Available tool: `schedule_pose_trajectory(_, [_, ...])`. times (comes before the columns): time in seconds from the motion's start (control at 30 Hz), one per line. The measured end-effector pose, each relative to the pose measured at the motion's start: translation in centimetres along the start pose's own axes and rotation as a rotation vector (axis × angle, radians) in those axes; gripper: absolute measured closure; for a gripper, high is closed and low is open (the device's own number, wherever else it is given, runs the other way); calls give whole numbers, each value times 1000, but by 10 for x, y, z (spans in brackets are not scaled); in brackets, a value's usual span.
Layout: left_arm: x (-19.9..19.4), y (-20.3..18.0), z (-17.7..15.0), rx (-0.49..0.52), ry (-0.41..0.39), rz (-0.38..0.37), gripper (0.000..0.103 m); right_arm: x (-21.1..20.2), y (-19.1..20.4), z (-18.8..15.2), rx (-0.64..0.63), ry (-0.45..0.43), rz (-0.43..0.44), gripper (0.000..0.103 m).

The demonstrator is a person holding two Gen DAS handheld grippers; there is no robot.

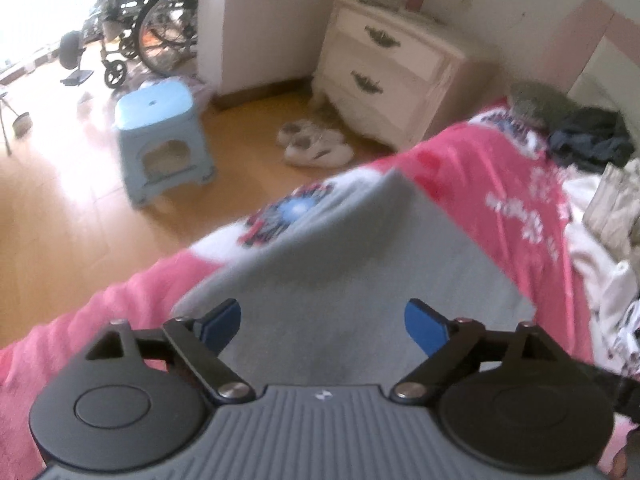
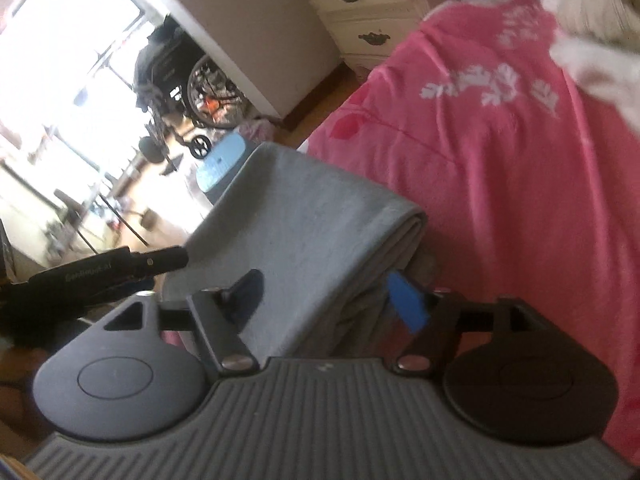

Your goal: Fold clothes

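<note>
Grey folded garment (image 1: pixel 360 264) is laid on the pink bedspread (image 1: pixel 492 184), long axis toward the bed edge, layered fold seen at right. Left claw (image 1: pixel 322 326) and right claw (image 2: pixel 326 300) are spread, gripping nothing.

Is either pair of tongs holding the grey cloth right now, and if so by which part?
Nothing is held. The left tongs and right tongs both stand open above the folded grey cloth garment on the pink bedspread, pads clear of it.
</note>
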State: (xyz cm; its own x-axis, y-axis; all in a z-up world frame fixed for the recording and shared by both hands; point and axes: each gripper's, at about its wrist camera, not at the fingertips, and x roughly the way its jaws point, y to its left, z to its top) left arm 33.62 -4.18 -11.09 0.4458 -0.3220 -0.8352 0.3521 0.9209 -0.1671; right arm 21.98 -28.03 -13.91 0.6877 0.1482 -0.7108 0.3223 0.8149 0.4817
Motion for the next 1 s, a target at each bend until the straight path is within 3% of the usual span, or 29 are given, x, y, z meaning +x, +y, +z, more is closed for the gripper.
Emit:
schedule_pose_trajectory(0.1, [0,0,-11,9,28,37,11,-6,12,-5,-59,7,-49,17])
schedule_pose_trajectory(0.3, [3,2,-23,0,61,84,5,-8,32,-9,-151,3,-235,17])
schedule_pose_trajectory(0.57, [16,-2,-35,-19,125,159,4,-8,23,-12,-199,-38,-325,16])
schedule_pose_trajectory(0.77, [30,-9,-38,-18,226,195,4,-5,25,-11,-312,-44,-404,16])
schedule_pose_trajectory(1.0, [31,-13,-40,-17,225,193,4,8,35,-10,-380,-25,-351,16])
